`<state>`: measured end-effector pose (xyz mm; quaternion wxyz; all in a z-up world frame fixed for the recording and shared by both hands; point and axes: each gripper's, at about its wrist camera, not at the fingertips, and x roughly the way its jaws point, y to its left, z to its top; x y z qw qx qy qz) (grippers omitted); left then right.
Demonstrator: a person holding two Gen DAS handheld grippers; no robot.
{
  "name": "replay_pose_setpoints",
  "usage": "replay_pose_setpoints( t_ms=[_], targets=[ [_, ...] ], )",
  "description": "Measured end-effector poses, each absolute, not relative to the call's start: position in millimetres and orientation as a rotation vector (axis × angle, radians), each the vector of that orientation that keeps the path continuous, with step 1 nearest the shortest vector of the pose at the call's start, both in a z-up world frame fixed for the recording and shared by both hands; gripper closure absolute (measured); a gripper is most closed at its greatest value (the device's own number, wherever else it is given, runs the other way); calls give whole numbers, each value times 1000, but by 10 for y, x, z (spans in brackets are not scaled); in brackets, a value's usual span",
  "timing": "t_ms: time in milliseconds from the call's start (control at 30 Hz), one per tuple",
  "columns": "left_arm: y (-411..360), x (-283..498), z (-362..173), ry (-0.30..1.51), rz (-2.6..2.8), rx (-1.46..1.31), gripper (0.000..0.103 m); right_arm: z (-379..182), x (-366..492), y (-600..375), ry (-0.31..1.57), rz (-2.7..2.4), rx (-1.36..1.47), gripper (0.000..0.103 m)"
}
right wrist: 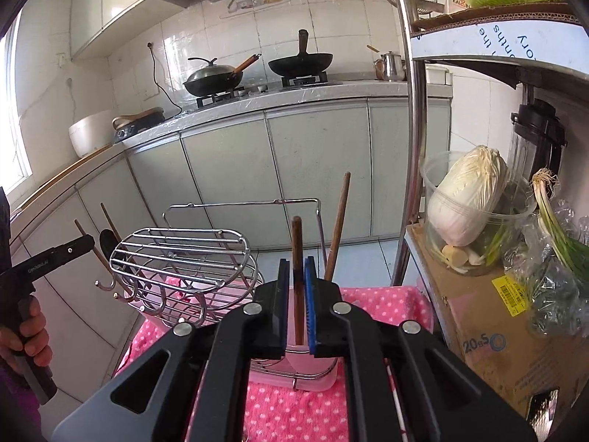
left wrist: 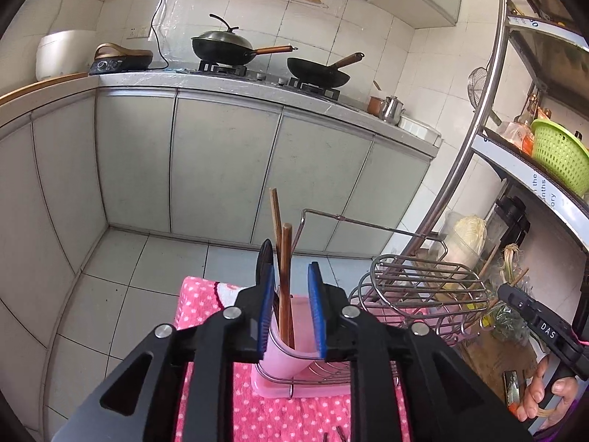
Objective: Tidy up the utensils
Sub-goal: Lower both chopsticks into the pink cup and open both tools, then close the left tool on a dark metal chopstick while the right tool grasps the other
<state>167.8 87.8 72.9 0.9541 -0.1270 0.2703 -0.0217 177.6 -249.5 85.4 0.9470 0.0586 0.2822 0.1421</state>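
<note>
In the left wrist view my left gripper (left wrist: 292,267) stands open around brown chopsticks (left wrist: 285,258) that rest upright in a pink holder cup (left wrist: 281,351). Its blue pads are clear of them. A black spoon-like utensil (left wrist: 265,252) rises just behind the left finger. In the right wrist view my right gripper (right wrist: 296,260) has a narrow gap, with one brown chopstick (right wrist: 297,287) between the pads, its lower end down in the pink cup (right wrist: 316,364). A second stick (right wrist: 338,221) leans to the right. The holder's wire rack (right wrist: 184,254) and its pink tray sit on a pink dotted towel (right wrist: 379,302).
Grey cabinets and a counter with two woks (left wrist: 228,48) lie ahead. A steel shelf pole (right wrist: 414,147) stands close on the right, beside a bowl with cabbage (right wrist: 467,199), spring onions and a cardboard box (right wrist: 489,331). A green basket (left wrist: 559,154) sits on the shelf. A hand (right wrist: 29,335) grips the left tool.
</note>
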Motion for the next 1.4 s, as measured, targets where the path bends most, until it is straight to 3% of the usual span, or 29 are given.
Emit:
replay_pose_setpoints(
  t_ms=[100, 133, 367, 467, 733, 967, 1167, 1400],
  targets=[
    [908, 1581, 795, 522, -40, -254, 76, 891, 1703, -2539, 562, 286, 125, 66],
    [913, 1545, 815, 515, -37, -252, 75, 892, 1678, -2555, 559, 285, 126, 65],
    [935, 1207, 881, 490, -56, -278, 73, 935, 1288, -2593, 518, 274, 97, 65],
    [897, 1039, 842, 496, -77, -274, 73, 920, 1068, -2589, 496, 270, 77, 59],
    [648, 829, 469, 647, -172, -256, 73, 605, 706, -2516, 560, 332, 139, 59],
    [373, 809, -87, 820, -198, -190, 73, 170, 735, -2233, 795, 377, 56, 59],
    [250, 937, -579, 1014, -236, -226, 74, -266, 863, -2173, 967, 414, 146, 59],
    [76, 1132, -969, 1161, -259, -211, 84, -637, 976, -2179, 1115, 427, 250, 59]
  ],
)
